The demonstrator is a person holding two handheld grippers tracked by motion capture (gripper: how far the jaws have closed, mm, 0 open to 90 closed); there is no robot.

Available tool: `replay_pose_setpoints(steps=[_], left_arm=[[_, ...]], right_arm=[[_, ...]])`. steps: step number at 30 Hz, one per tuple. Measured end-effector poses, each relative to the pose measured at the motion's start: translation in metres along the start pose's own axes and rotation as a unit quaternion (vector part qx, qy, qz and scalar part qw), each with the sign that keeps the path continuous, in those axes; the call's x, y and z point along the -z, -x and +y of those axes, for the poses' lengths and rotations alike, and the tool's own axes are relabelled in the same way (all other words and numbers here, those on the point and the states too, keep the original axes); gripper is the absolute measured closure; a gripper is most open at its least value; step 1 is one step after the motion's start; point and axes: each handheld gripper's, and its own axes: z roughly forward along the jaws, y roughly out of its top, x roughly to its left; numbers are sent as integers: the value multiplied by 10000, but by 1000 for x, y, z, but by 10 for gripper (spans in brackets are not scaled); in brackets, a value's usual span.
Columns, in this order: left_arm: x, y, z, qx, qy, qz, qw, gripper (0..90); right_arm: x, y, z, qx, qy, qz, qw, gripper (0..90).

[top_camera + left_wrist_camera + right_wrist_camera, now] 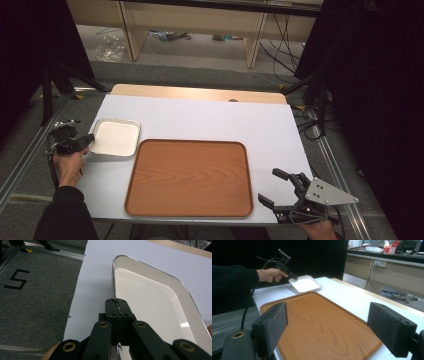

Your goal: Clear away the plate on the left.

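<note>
High view: the left tool (90, 139) sat at nine o'clock on the bench (210, 120), jaws clamped on the near-left rim of the small metal tray (116, 137), which lay just beside the big wooden tray (190, 177). The right tool (275, 189) waited at five o'clock, jaws apart, holding nothing.

Left gripper view: the pads (116, 308) met tight over the metal tray's (150, 302) thin edge. A grip that shallow could slip, so I'd judge a level, slow lift best.

Right gripper view: wide-open pads (273, 322) framed the wooden tray (319, 325), with the metal tray (305, 283) at eleven o'clock beyond.
</note>
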Motion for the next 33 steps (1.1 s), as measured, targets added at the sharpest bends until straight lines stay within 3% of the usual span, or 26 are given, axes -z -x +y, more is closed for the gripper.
replay_pose_setpoints(steps=[4,8,10,13,14,16,18,19,21,24,28,33], left_arm=[[9,-3,4,262,208,-45,9994,885],[18,-3,9,184,316,-167,9992,884],[20,-1,10,223,357,-217,9989,885],[20,3,10,220,333,-276,9988,884],[21,5,10,312,341,-281,9985,884],[22,6,11,145,350,-440,9983,884],[23,9,12,164,358,-569,9976,884],[24,11,12,203,364,-627,9972,884],[25,14,12,116,326,-747,9966,884],[28,20,11,74,291,-782,9965,884],[36,31,12,-227,211,-934,9951,884],[43,47,10,-423,200,-1235,9912,884]], right_arm=[[2,0,1,31,-74,-12,10000,176],[1,0,0,22,-85,2,10000,176],[0,0,0,22,41,-15,10000,176],[1,0,0,38,-47,13,10000,176],[2,0,1,35,-100,-16,9999,176],[2,0,1,18,-46,-50,10000,176],[0,0,0,29,23,0,10000,176],[2,0,1,42,-129,-24,9999,176],[2,-1,1,7,-31,-47,10000,176],[2,-1,0,20,-85,-51,9999,176],[2,-1,1,10,-38,-53,10000,176],[2,-1,1,14,-64,-37,10000,176]])
